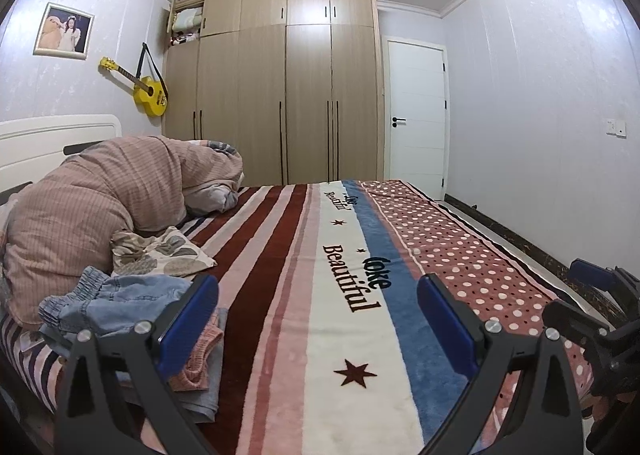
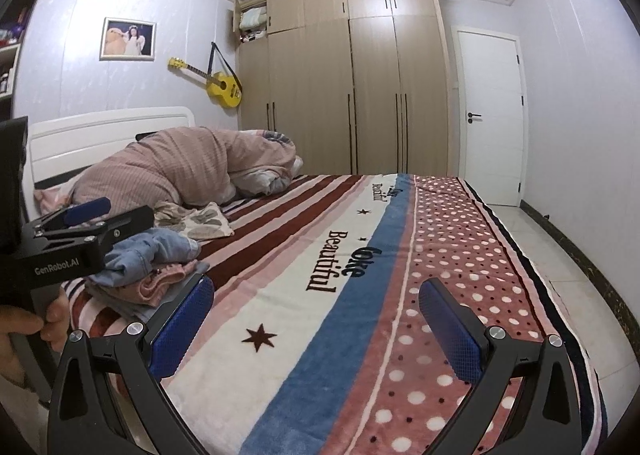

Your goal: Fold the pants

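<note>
A crumpled pair of light blue denim pants (image 1: pixel 116 303) lies on a small pile of clothes, with a pink garment (image 1: pixel 200 359) under it, at the bed's near left. The pants also show in the right wrist view (image 2: pixel 148 251). My left gripper (image 1: pixel 318 319) is open and empty, its left finger beside the pile. My right gripper (image 2: pixel 316 319) is open and empty over the striped blanket (image 2: pixel 320 295), right of the pile. The left gripper's body shows in the right wrist view (image 2: pixel 80 235).
A pink bundled duvet (image 1: pixel 100 195) and a leaf-print pillow (image 1: pixel 168 251) lie by the white headboard (image 1: pixel 52 139). A wardrobe (image 1: pixel 288 95) and white door (image 1: pixel 416 115) stand beyond the bed. Tiled floor (image 2: pixel 560 255) runs along the bed's right edge.
</note>
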The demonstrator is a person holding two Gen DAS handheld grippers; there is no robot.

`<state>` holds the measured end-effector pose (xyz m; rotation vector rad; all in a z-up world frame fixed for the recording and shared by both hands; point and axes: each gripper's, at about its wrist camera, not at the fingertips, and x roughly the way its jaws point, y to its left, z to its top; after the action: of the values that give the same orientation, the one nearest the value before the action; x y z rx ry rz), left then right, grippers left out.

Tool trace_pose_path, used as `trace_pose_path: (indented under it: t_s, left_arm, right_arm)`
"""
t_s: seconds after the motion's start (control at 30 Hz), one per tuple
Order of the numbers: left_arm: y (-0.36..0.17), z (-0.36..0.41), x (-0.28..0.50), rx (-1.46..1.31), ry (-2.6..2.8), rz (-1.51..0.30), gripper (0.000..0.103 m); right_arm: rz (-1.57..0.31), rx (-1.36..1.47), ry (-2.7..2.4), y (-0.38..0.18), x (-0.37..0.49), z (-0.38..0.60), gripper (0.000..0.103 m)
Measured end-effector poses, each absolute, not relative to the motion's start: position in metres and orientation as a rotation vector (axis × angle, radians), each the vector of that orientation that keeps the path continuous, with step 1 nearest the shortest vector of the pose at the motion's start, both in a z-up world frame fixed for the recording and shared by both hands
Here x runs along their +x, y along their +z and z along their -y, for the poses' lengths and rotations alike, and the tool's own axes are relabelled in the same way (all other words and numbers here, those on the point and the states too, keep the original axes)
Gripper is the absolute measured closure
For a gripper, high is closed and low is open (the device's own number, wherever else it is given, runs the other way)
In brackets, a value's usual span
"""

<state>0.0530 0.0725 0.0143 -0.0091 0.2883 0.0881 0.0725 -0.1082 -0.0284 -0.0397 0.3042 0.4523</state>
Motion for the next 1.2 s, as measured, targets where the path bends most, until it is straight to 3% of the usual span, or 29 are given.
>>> trace_pose_path:
  t_s: [1.2]
  left_arm:
    - [0.016,-0.081,0.047,-0.030,0.112,-0.270,0.003]
  right_arm:
    - [-0.279,-0.032,0.458,-0.014,0.067,0.113,0.001]
